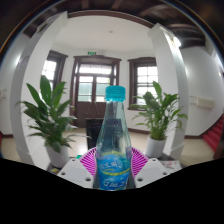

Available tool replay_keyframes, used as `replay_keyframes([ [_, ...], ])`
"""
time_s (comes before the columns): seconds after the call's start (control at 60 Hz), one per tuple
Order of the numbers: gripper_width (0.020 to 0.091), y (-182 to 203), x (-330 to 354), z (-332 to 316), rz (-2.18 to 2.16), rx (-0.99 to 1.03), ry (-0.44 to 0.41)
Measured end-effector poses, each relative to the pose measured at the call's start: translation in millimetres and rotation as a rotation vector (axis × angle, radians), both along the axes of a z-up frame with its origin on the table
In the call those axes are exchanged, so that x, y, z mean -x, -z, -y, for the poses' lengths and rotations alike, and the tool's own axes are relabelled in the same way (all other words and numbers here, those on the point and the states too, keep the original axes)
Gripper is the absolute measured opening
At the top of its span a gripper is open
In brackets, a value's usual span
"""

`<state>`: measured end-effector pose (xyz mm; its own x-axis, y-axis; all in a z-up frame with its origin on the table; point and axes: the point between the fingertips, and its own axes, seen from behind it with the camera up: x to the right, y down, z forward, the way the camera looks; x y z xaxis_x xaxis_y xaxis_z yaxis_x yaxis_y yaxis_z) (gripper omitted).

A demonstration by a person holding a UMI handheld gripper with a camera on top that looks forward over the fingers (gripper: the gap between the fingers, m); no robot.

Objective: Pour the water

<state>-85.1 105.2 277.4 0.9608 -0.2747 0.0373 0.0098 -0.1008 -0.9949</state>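
Between the gripper's (114, 168) pink pads (91, 160) stood a water bottle (114, 140), upright, teal cap on, apparently clamped and lifted. Beyond the bottle, potted plants (48, 118) flanked a doorway (96, 82). The carrying step seemed underway; no receiving cup showed, so pouring next required finding one.

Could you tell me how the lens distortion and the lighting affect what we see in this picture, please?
In the gripper view, the wide-angle lens bends the white columns and ceiling lines into curves; daylight from the windows backlights the room; the water bottle with its blue cap, held between the gripper fingers, stays sharp and central, while the two potted plants lean outward.
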Motion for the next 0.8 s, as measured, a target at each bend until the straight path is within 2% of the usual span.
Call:
replay_keyframes([
  [0.083,0.0412,6,-47,-10,0.063,0.024,0.065],
  [0.1,0.0412,15,-36,11,0.067,0.029,0.075],
  [0.117,0.0412,11,-60,-7,0.072,0.033,0.08],
  [0.35,0.0426,95,-140,-34,0.052,0.114,0.157],
  [0.65,0.0432,186,-162,-36,-0.009,0.172,0.166],
  [0.8,0.0454,181,-161,-32,-0.023,0.095,0.161],
])
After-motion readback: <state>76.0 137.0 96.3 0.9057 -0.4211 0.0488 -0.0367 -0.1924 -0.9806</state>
